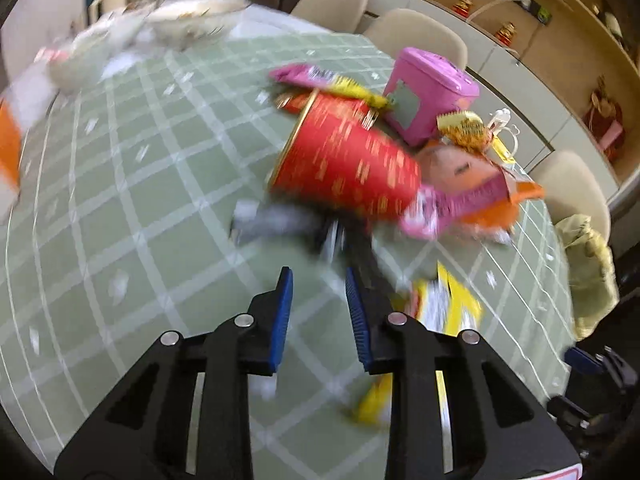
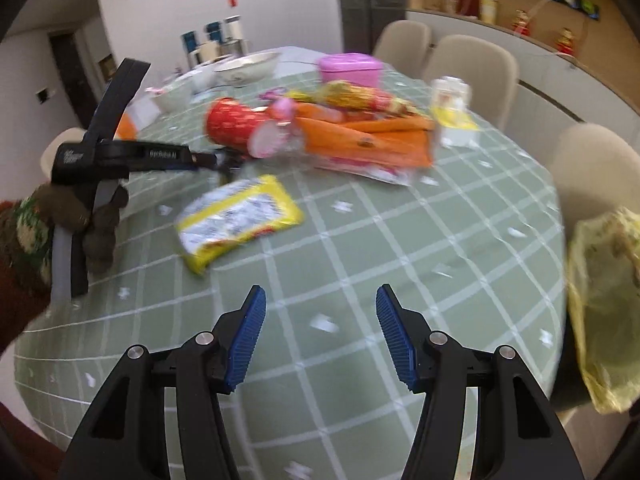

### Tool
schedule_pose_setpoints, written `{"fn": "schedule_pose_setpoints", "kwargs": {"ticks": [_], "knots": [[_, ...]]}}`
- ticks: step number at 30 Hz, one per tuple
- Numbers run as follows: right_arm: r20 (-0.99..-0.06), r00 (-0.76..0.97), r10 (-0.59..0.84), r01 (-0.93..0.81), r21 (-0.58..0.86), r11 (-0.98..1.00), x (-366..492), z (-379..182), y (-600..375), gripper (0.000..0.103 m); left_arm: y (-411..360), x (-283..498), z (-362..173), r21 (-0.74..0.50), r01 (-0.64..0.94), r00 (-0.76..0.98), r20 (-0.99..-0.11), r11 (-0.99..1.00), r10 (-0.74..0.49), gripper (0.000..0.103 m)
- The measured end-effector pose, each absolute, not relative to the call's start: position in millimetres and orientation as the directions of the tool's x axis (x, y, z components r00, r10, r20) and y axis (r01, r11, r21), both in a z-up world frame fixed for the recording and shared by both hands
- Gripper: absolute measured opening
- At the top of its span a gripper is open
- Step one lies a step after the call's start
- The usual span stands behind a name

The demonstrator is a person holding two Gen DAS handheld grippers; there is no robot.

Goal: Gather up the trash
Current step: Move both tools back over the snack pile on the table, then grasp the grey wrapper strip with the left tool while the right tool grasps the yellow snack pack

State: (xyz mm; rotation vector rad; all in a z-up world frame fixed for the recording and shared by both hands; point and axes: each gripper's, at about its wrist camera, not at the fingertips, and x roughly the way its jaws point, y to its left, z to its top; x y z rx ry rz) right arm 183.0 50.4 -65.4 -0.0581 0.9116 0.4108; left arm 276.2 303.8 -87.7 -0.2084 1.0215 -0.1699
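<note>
Lying tipped on the table (image 1: 120,200), red cup (image 1: 344,160) beside wrappers (image 1: 460,196).

Light: even, soft indoor brightness; faint shadows.
Blur: motion smear on the red cup (image 1: 344,160) and wrappers (image 2: 360,136).
Edges: fisheye bending; black vignette from 7 to 11 o'clock.

Home dining room, checked tablecloth (image 2: 400,240), padded chairs (image 2: 472,64), bowls (image 2: 248,66)

L tool (image 1: 318,280) part-open, empty; R tool (image 2: 318,300) wide open.
</note>
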Motion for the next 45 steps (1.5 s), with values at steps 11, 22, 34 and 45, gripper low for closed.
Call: {"fn": "schedule_pose_setpoints", "kwargs": {"ticks": [11, 22, 34, 45], "knots": [[-0.788, 0.454, 0.417, -0.556, 0.115, 0.823, 206.4, -83.8, 139.2, 0.054, 346.6, 204.9, -84.1, -0.357, -0.056, 0.531, -0.802, 0.932, -0.275, 0.041], [-0.826, 0.537, 0.175, -0.332, -0.017, 0.943, 225.7, -93.6, 59.5, 0.054, 321.3, 240.6, -68.7, -0.305, 0.227, 0.566, -0.732, 0.925, -0.380, 0.053], [-0.833, 0.524, 0.176, -0.201, 0.080, 0.976, 206.1, -102.7, 1.0, 0.054, 292.7, 337.7, -97.7, -0.249, 0.327, 0.474, -0.791, 0.912, -0.386, 0.055], [-0.789, 0.545, 0.286, -0.245, 0.176, 0.953, 222.0, -84.8, 37.7, 0.054, 288.5, 263.4, -90.0, -0.234, 0.197, 0.471, -0.829, 0.952, -0.301, 0.021]]}}
